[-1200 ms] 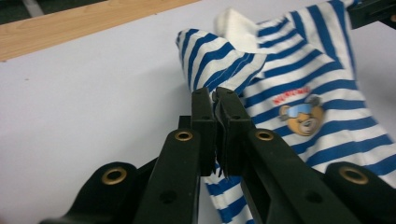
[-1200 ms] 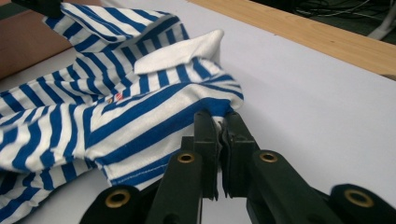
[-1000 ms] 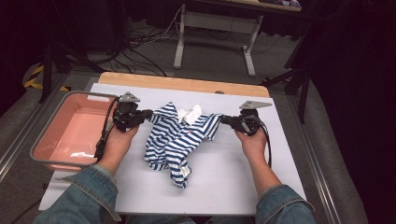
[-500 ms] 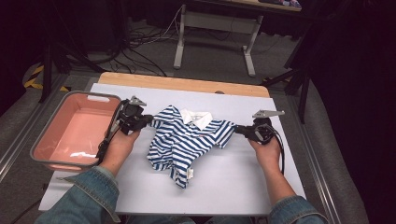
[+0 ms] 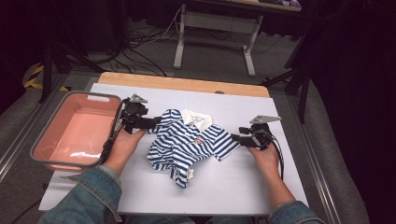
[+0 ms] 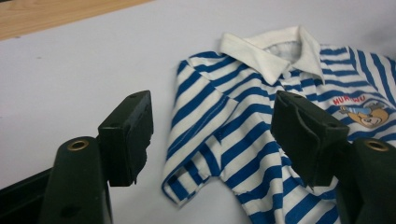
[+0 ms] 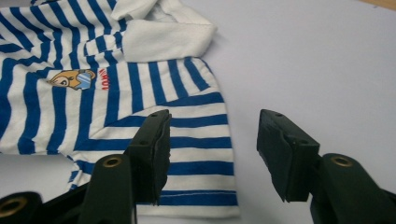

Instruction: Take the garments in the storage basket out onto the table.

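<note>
Blue-and-white striped cotton polo shirt lies flat, collar toward 12 o'clock, at the centre of the pale grey table sheet. Bare sheet extends toward 6 o'clock; the pink plastic tub borders 9 o'clock. Left gripper at 9 o'clock and right gripper at 3 o'clock have just been opening: each sleeve lies between parted jaws, released.

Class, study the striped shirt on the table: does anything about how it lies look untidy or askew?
Yes. The striped shirt lies with collar and sleeves spread flat, but its lower part is bunched and twisted toward the table's near edge, so the hem is not straight.
</note>
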A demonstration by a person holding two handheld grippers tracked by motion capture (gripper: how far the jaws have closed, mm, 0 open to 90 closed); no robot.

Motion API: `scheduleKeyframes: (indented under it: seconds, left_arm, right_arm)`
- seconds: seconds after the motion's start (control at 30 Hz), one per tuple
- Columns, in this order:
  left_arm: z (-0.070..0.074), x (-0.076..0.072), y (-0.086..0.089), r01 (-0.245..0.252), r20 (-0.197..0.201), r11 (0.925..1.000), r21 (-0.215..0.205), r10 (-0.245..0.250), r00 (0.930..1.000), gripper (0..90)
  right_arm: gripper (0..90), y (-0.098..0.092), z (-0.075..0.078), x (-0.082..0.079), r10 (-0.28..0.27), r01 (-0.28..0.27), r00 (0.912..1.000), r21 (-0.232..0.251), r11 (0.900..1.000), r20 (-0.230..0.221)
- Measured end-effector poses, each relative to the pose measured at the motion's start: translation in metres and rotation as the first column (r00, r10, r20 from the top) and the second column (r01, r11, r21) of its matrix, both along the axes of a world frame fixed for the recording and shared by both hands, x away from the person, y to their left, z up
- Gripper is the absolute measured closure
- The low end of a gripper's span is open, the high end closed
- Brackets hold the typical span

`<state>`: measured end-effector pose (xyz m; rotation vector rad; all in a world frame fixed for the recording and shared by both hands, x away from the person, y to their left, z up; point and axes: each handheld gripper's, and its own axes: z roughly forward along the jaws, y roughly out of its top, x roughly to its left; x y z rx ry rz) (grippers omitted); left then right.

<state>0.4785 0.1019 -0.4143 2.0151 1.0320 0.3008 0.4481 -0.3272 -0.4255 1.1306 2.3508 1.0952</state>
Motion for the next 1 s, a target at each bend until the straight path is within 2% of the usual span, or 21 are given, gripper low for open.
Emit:
scheduleKeyframes:
  seconds: [0.03, 0.07, 0.23, 0.37, 0.43, 0.5, 0.57, 0.63, 0.67, 0.7, 0.77, 0.8, 0.83, 0.87, 0.9, 0.93, 1.0]
  left_arm:
    - [-0.002, 0.002, -0.004, 0.013, 0.01, 0.9997, 0.021, -0.013, 0.9999, 30.6]
    - [-0.004, 0.002, -0.008, 0.026, -0.004, 0.9994, 0.025, -0.026, 0.9997, 31.2]
    - [-0.011, 0.009, -0.019, 0.048, 0.003, 0.9968, 0.065, -0.048, 0.9988, 36.7]
    - [-0.019, 0.018, -0.026, 0.065, -0.015, 0.9956, 0.067, -0.064, 0.9978, 40.2]
    - [-0.025, 0.022, -0.03, 0.079, -0.023, 0.9923, 0.095, -0.077, 0.9968, 43.1]
    - [-0.027, 0.023, -0.032, 0.077, -0.033, 0.9922, 0.098, -0.074, 0.9967, 43.5]
    - [-0.03, 0.025, -0.034, 0.081, -0.038, 0.9897, 0.118, -0.077, 0.9963, 46.0]
    - [-0.032, 0.027, -0.036, 0.076, -0.035, 0.985, 0.155, -0.072, 0.9968, 53.4]
    - [-0.033, 0.028, -0.037, 0.072, -0.038, 0.9842, 0.161, -0.067, 0.997, 53.4]
    - [-0.033, 0.029, -0.037, 0.073, -0.036, 0.9826, 0.171, -0.068, 0.9971, 59.3]
    - [-0.035, 0.031, -0.039, 0.085, -0.049, 0.9788, 0.186, -0.077, 0.9958, 62.9]
    - [-0.036, 0.031, -0.04, 0.097, -0.057, 0.9762, 0.194, -0.087, 0.9946, 68.1]
    - [-0.039, 0.031, -0.043, 0.127, -0.074, 0.967, 0.221, -0.113, 0.9908, 79.6]
    - [-0.039, 0.031, -0.043, 0.127, -0.074, 0.967, 0.221, -0.113, 0.9908, 84.7]
    - [-0.039, 0.03, -0.044, 0.128, -0.076, 0.9673, 0.219, -0.114, 0.9905, 84.7]
    - [-0.038, 0.03, -0.044, 0.127, -0.072, 0.9666, 0.223, -0.114, 0.9909, 88.6]
    - [-0.036, 0.03, -0.042, 0.111, -0.066, 0.9707, 0.213, -0.099, 0.9929, 89.3]
  right_arm:
    - [45.1, 0.002, -0.001, 0.0, 0.006, -0.006, 1.0, 0.003, 1.0, -0.006]
    - [45.2, 0.004, -0.002, 0.0, 0.013, -0.013, 0.9999, 0.006, 1.0, -0.009]
    - [45.5, 0.013, -0.006, 0.001, 0.04, -0.04, 0.9991, 0.004, 0.999, -0.015]
    - [45.5, 0.017, -0.008, 0.0, 0.055, -0.055, 0.9982, 0.006, 0.998, -0.025]
    - [45.4, 0.018, -0.01, -0.001, 0.063, -0.063, 0.9976, 0.01, 0.998, -0.027]
    - [45.4, 0.018, -0.01, -0.001, 0.065, -0.065, 0.9975, 0.011, 0.998, -0.03]
    - [45.4, 0.017, -0.011, -0.002, 0.068, -0.067, 0.9973, 0.014, 0.998, -0.028]
    - [45.3, 0.015, -0.011, -0.003, 0.07, -0.07, 0.997, 0.022, 0.997, -0.033]
    - [45.3, 0.015, -0.011, -0.003, 0.07, -0.07, 0.997, 0.022, 0.997, -0.033]
    - [45.3, 0.014, -0.011, -0.004, 0.069, -0.068, 0.997, 0.026, 0.997, -0.034]
    - [45.4, 0.014, -0.011, -0.004, 0.069, -0.068, 0.9971, 0.025, 0.997, -0.032]
    - [45.3, 0.014, -0.011, -0.004, 0.071, -0.07, 0.997, 0.028, 0.997, -0.031]
    - [45.4, 0.014, -0.011, -0.004, 0.073, -0.072, 0.9969, 0.028, 0.997, -0.031]
    - [45.4, 0.014, -0.011, -0.004, 0.073, -0.072, 0.9969, 0.028, 0.997, -0.031]
    - [45.4, 0.014, -0.012, -0.004, 0.074, -0.073, 0.9968, 0.028, 0.997, -0.032]
    - [45.4, 0.014, -0.012, -0.004, 0.076, -0.075, 0.9966, 0.029, 0.997, -0.033]
    - [45.4, 0.014, -0.012, -0.004, 0.078, -0.077, 0.9964, 0.032, 0.997, -0.034]
